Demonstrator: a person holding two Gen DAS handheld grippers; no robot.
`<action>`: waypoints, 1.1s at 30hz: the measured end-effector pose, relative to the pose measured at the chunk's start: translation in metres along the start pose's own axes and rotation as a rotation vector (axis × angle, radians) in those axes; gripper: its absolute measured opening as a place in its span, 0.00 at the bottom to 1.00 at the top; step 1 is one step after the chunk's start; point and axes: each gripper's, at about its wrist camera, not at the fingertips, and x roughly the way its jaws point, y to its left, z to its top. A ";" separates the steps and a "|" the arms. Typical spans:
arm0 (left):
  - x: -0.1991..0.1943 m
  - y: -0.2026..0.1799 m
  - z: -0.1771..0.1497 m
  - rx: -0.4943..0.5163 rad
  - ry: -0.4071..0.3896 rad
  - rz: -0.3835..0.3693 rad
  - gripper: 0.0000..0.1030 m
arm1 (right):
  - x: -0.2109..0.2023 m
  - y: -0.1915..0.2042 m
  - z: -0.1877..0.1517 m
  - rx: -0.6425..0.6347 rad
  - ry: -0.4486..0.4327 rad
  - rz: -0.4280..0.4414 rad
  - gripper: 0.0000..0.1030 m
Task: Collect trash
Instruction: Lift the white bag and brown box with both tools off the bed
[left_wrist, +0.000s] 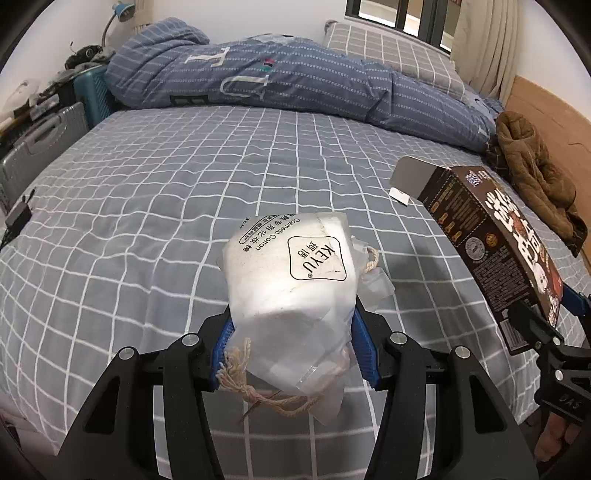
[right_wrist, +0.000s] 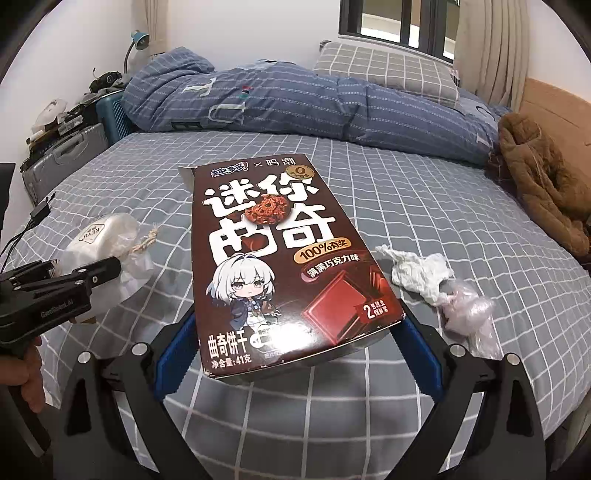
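Note:
My left gripper (left_wrist: 293, 343) is shut on a white cosmetic-cotton bag (left_wrist: 291, 284) with a twine drawstring, held above the bed. It also shows in the right wrist view (right_wrist: 107, 243), with the left gripper (right_wrist: 66, 284) at the left edge. My right gripper (right_wrist: 295, 350) is shut on a brown cookie box (right_wrist: 280, 266) with its far flap open, held above the bed. The box also shows in the left wrist view (left_wrist: 491, 236), with the right gripper (left_wrist: 546, 325) behind it. A crumpled white tissue (right_wrist: 417, 273) and a clear plastic wrapper (right_wrist: 469, 310) lie on the bed to the right of the box.
The bed (left_wrist: 184, 177) has a grey checked sheet. A blue rolled duvet (left_wrist: 295, 81) lies across the far side, a brown jacket (right_wrist: 543, 184) at the right. Suitcases (left_wrist: 40, 144) stand left of the bed. A black charger (right_wrist: 38, 212) lies at the left edge.

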 end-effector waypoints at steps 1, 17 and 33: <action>-0.002 0.000 -0.001 0.000 0.000 -0.001 0.51 | -0.003 0.000 -0.001 0.001 0.000 0.002 0.90; -0.040 -0.005 -0.044 0.002 0.008 -0.018 0.51 | -0.039 0.011 -0.030 -0.003 0.000 -0.003 0.90; -0.078 -0.017 -0.079 0.011 -0.001 -0.037 0.51 | -0.078 0.010 -0.051 0.014 -0.013 0.007 0.90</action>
